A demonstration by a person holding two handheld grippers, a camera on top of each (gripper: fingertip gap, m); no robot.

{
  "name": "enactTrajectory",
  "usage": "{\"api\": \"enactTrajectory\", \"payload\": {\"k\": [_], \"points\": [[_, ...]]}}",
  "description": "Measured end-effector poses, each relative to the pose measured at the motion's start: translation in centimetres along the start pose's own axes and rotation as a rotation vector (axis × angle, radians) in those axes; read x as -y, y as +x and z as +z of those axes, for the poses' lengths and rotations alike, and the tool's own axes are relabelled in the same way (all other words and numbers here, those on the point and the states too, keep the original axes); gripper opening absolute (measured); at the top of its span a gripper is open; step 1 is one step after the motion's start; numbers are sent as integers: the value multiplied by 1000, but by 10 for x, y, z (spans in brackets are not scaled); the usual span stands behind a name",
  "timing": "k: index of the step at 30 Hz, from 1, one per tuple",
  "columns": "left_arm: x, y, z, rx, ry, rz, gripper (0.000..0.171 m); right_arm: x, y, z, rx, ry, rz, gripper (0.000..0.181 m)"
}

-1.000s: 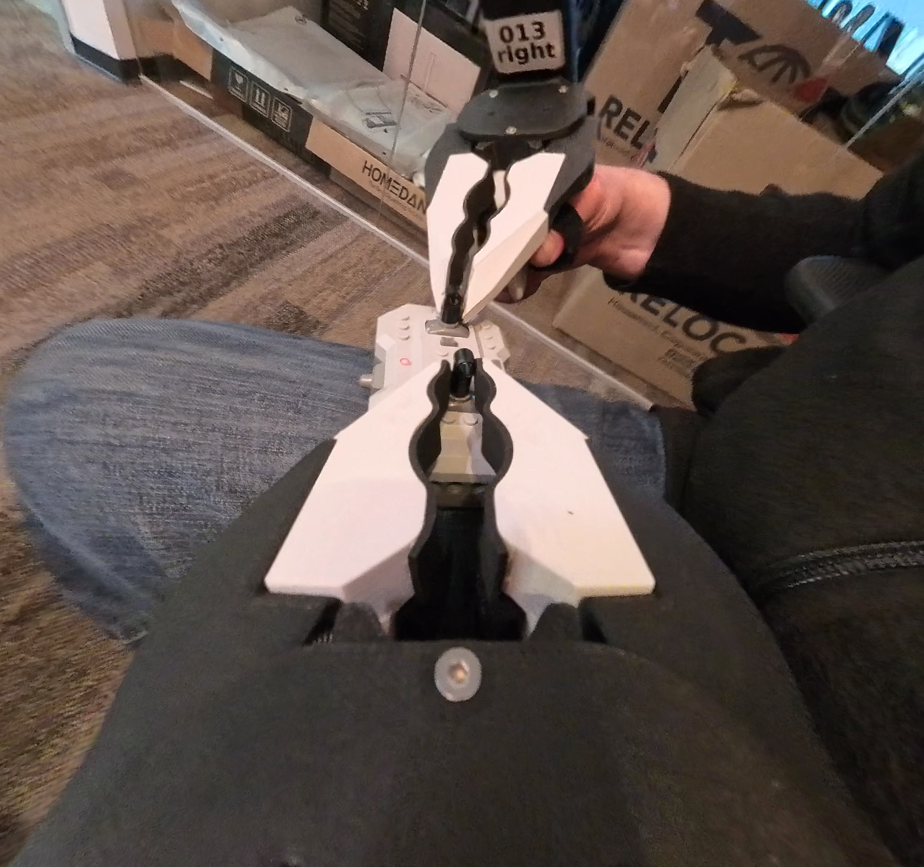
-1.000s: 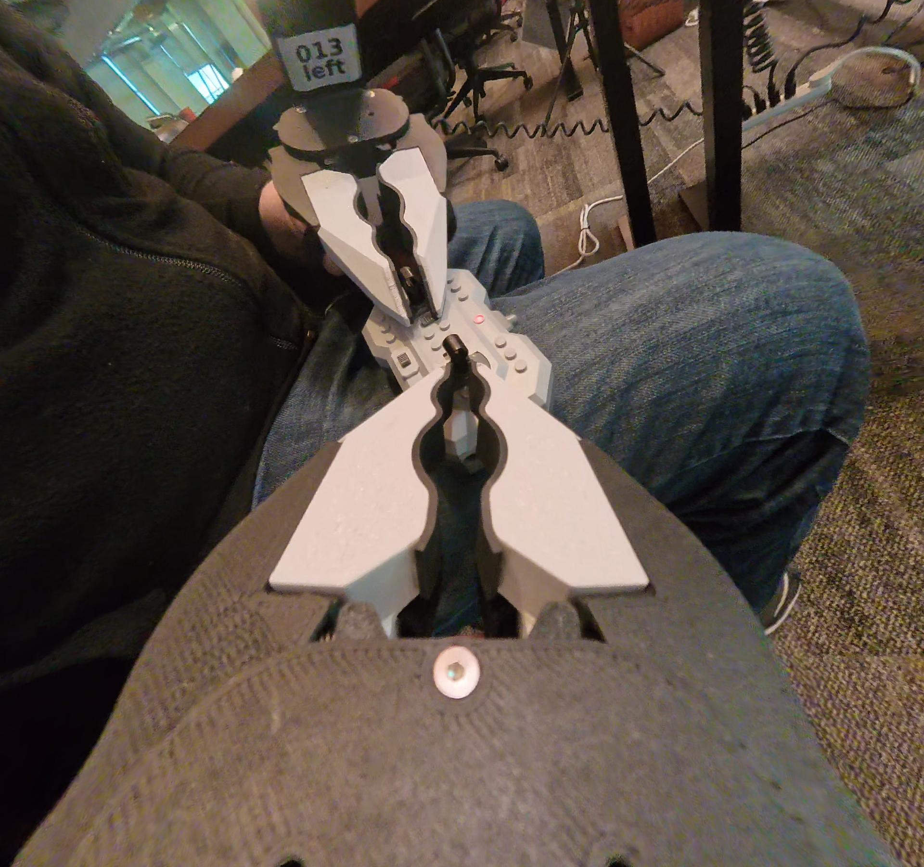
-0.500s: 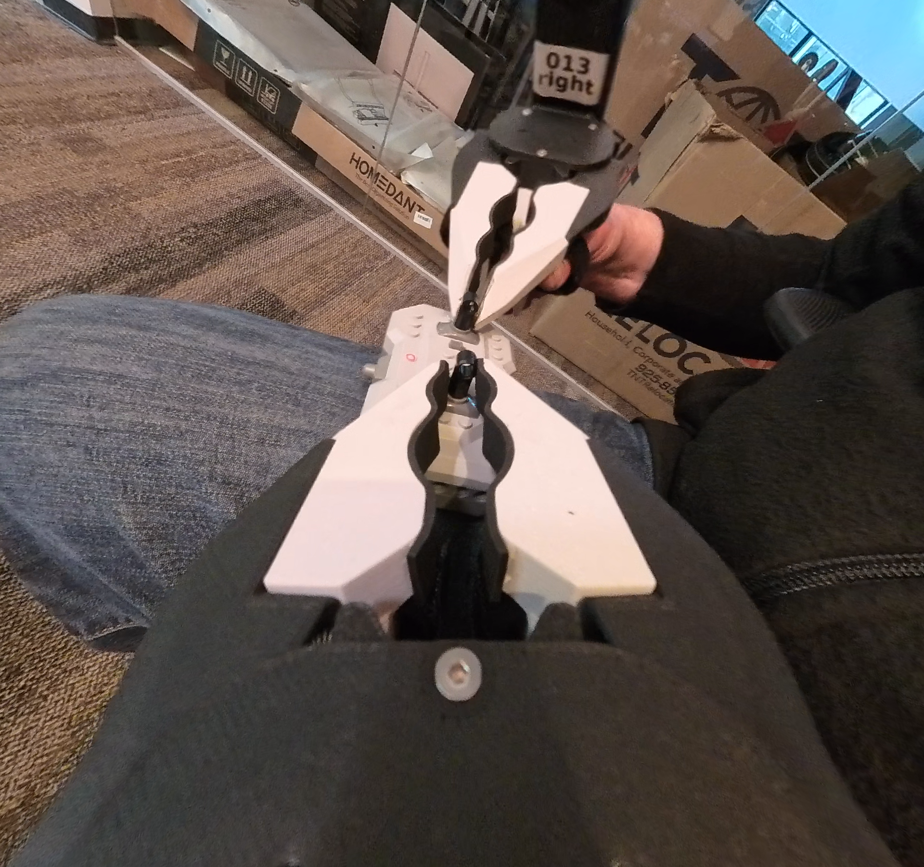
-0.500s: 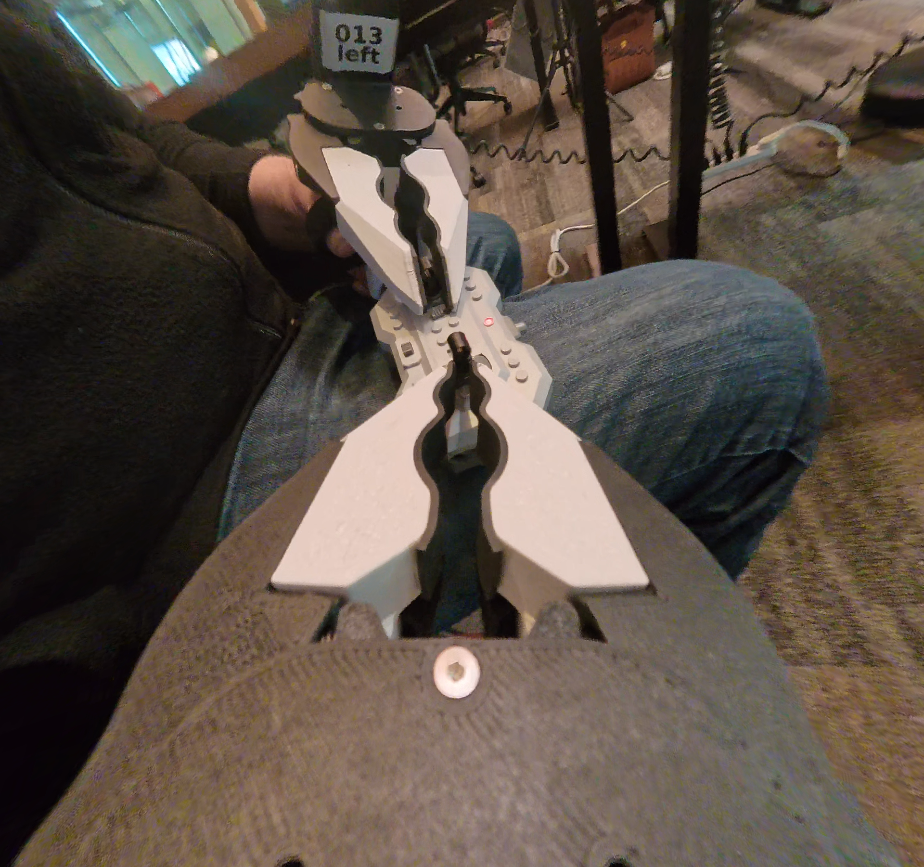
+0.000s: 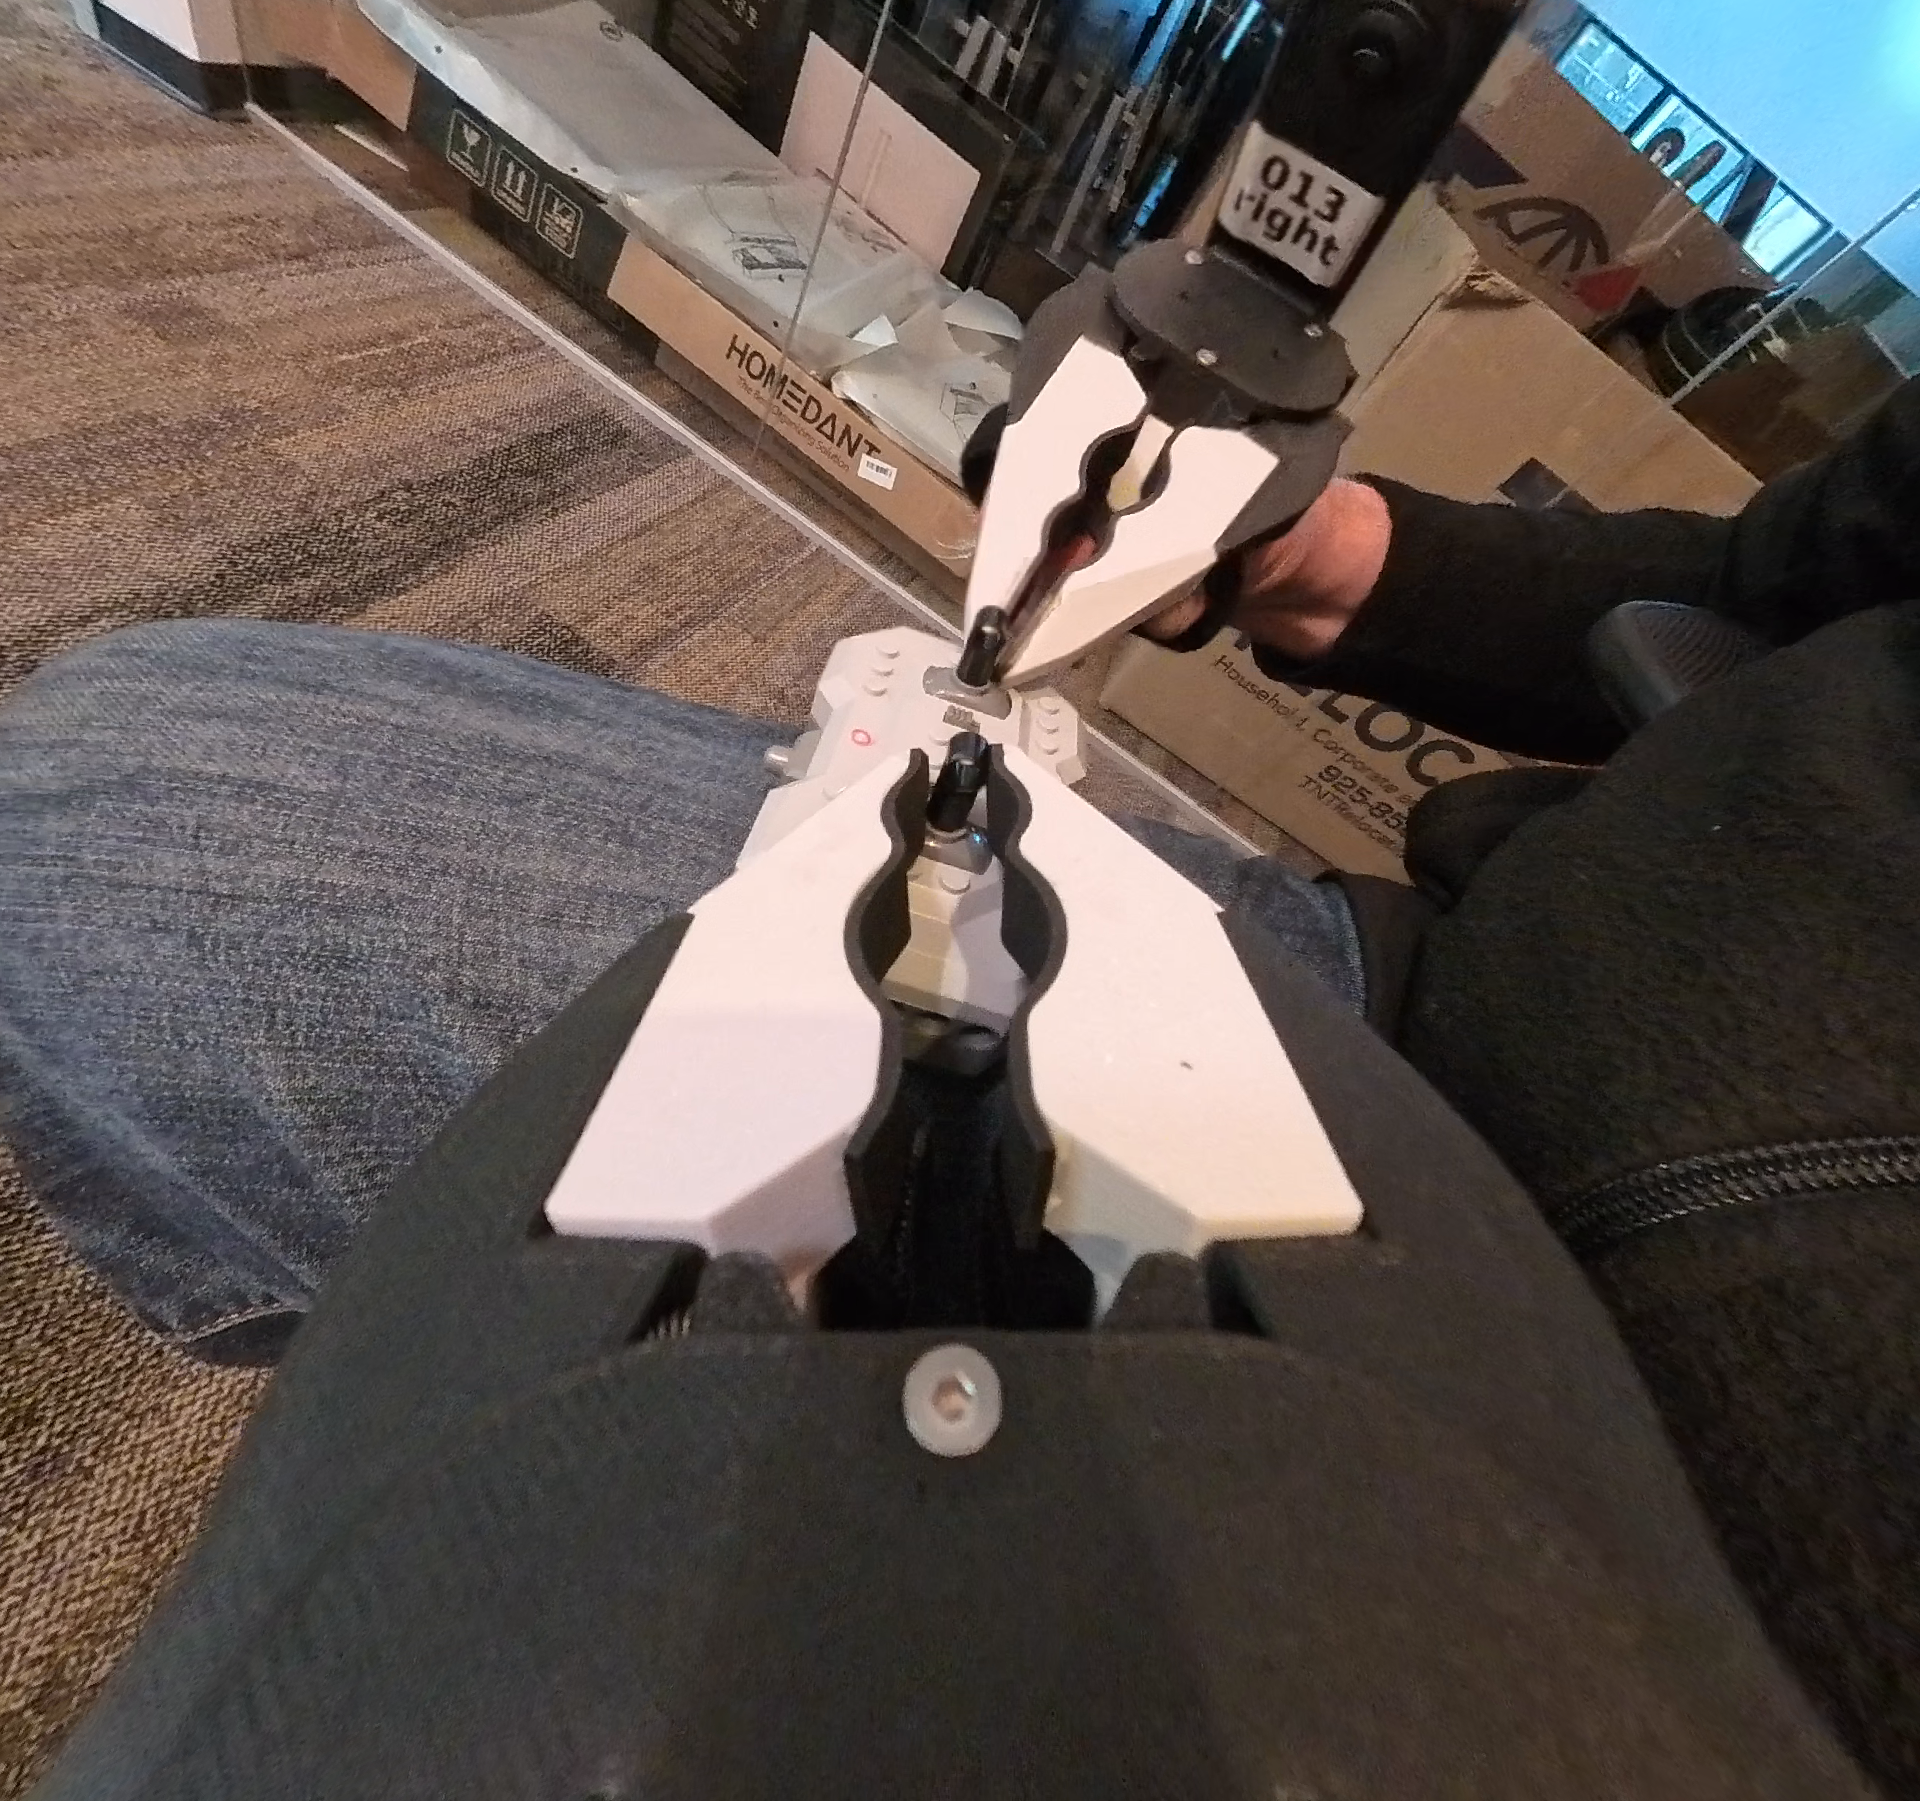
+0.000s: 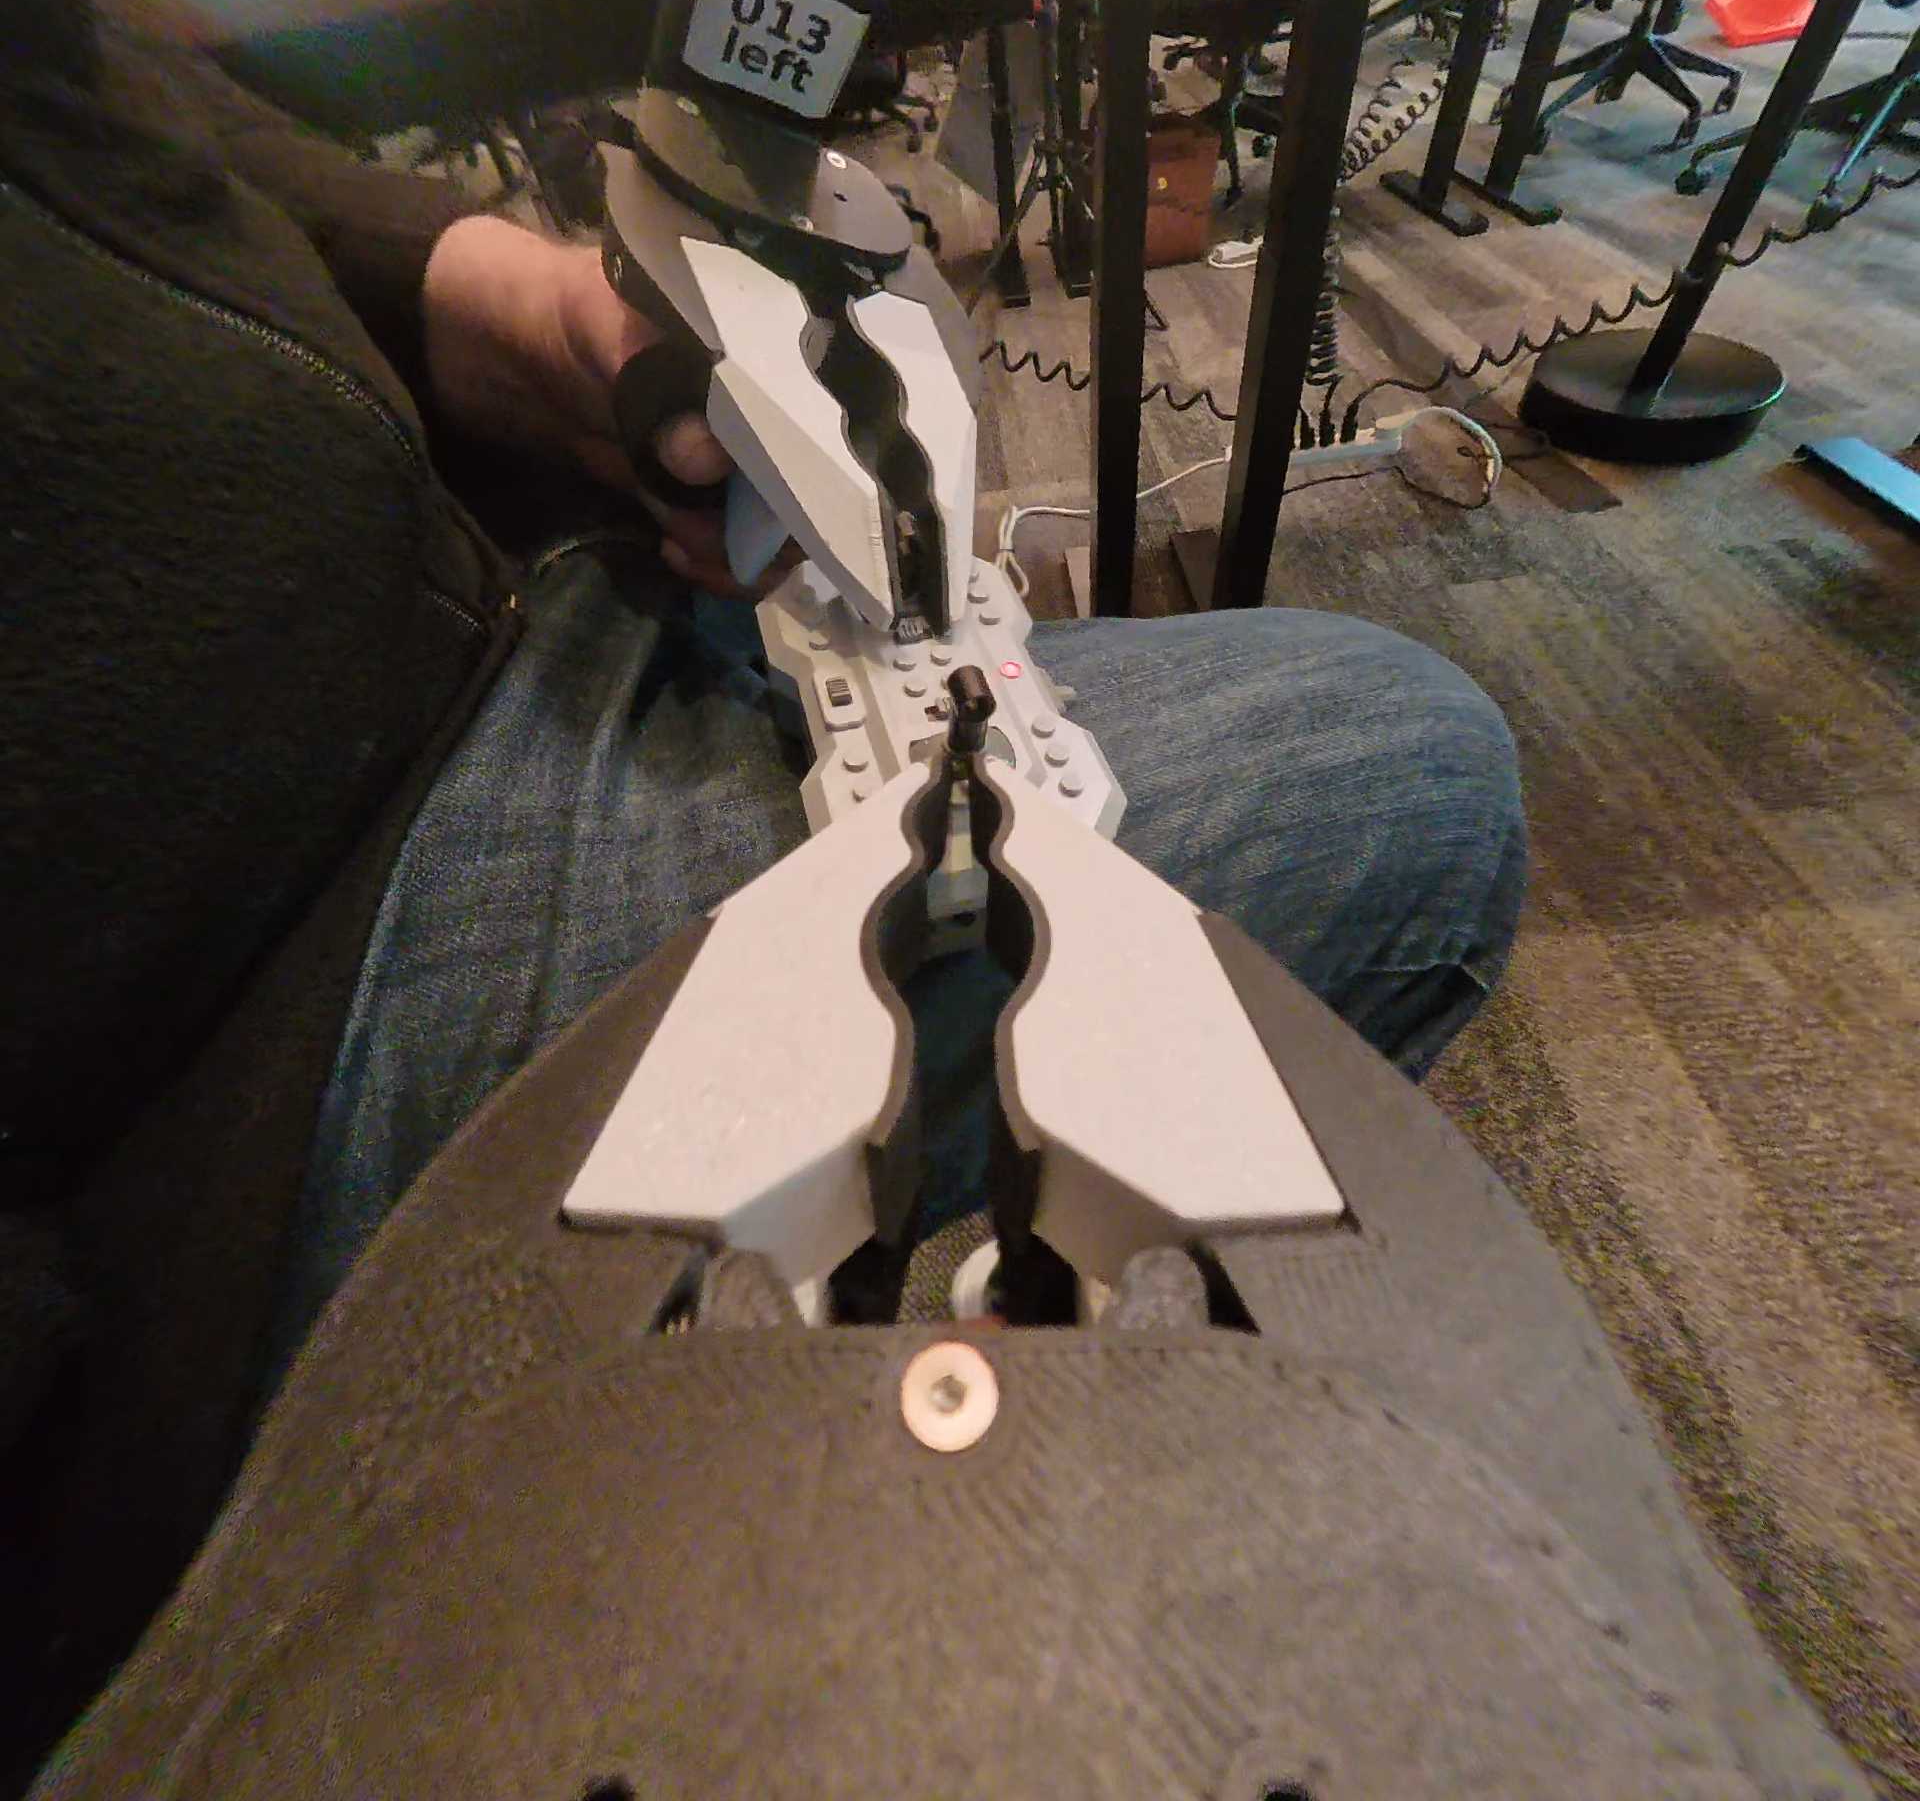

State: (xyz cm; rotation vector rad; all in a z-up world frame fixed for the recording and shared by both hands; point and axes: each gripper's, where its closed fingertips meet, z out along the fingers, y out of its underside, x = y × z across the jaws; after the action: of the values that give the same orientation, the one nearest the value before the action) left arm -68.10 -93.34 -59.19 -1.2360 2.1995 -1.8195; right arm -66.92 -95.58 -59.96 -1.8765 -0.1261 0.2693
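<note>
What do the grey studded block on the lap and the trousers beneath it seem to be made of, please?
The grey studded block looks like moulded hard plastic with a smooth matt finish: crisp edges and even rows of round studs. The trousers look like blue denim, judging by the mottled woven texture, though the exact cloth is uncertain.

Both tongs, left point(image 5: 961, 795) and right point(image 6: 961, 775), have pale wedge-shaped fingers with wavy black-lined inner edges, set in a rough black body with one silver screw point(image 5: 953, 1419) near the camera. Each carries a black post with a white sticker point(image 6: 777, 39). The person wears a black zip-up fleece point(image 5: 1662, 920) with long sleeves and blue jeans point(image 6: 1247, 764).
</note>
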Motion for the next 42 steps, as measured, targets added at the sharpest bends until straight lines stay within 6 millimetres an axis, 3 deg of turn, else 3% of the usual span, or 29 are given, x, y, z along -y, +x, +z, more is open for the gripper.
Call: {"api": "enactTrajectory", "payload": {"k": [9,15,23,39,42], "points": [[0,0,-1,4,0,15,9,1,2,-2,41,3,59,14],[0,0,0,3,-12,36,8,4,1,5,71,3,57,9],[0,-1,3,-17,-31,15,8,5,2,5,118,49,256,5],[5,17,41,-199,-127,-95,8,-10,-1,-36,-47,131,510,6],[5,22,45,-217,-129,-72,9,-12,-3,-40,-70,108,435,6]]}}
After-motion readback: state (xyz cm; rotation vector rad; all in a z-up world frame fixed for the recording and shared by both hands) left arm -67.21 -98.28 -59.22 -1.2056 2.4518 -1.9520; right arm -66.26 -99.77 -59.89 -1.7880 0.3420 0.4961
